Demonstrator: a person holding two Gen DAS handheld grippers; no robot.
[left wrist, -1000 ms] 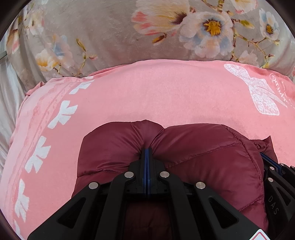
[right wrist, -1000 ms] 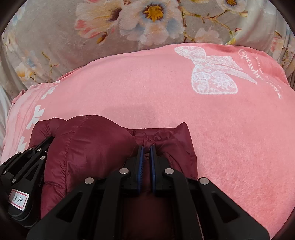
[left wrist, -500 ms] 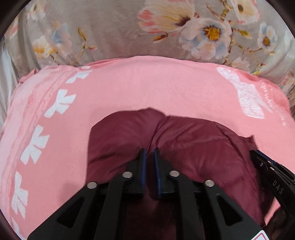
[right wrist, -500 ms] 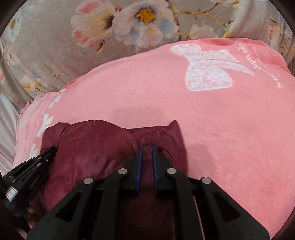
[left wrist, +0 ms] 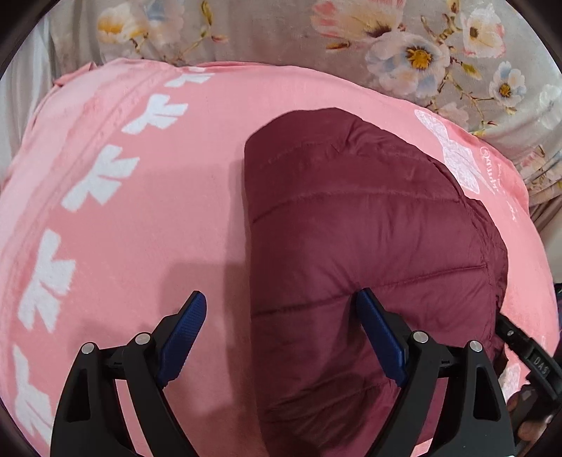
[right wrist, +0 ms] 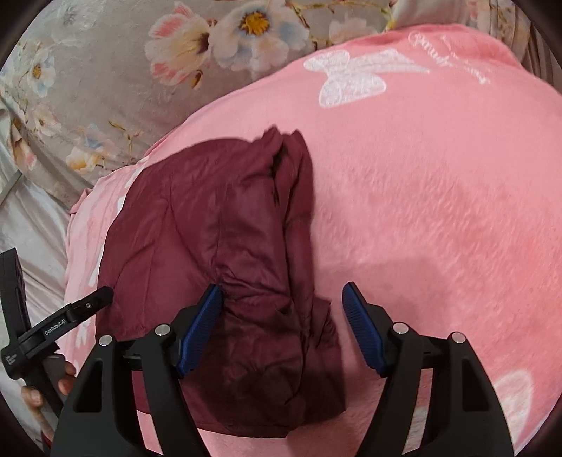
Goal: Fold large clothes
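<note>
A maroon quilted puffer jacket (left wrist: 354, 239) lies folded into a compact bundle on the pink blanket (left wrist: 147, 218); it also shows in the right wrist view (right wrist: 217, 246). My left gripper (left wrist: 281, 337) is open above the bundle's near left edge, holding nothing. My right gripper (right wrist: 282, 328) is open above the bundle's near right edge, its left pad (right wrist: 200, 330) close to the fabric. The left gripper (right wrist: 59, 323) shows at the left of the right wrist view. The right gripper's tip (left wrist: 527, 355) shows at the right edge of the left wrist view.
The pink blanket (right wrist: 439, 211) has white bow prints and covers a bed. A grey floral sheet (left wrist: 281, 31) lies beyond it, also in the right wrist view (right wrist: 105, 70). The blanket's edge drops off at far left and right.
Both grippers have opened and let go of the jacket, then pulled back and up. The folded jacket now lies released on the blanket.
</note>
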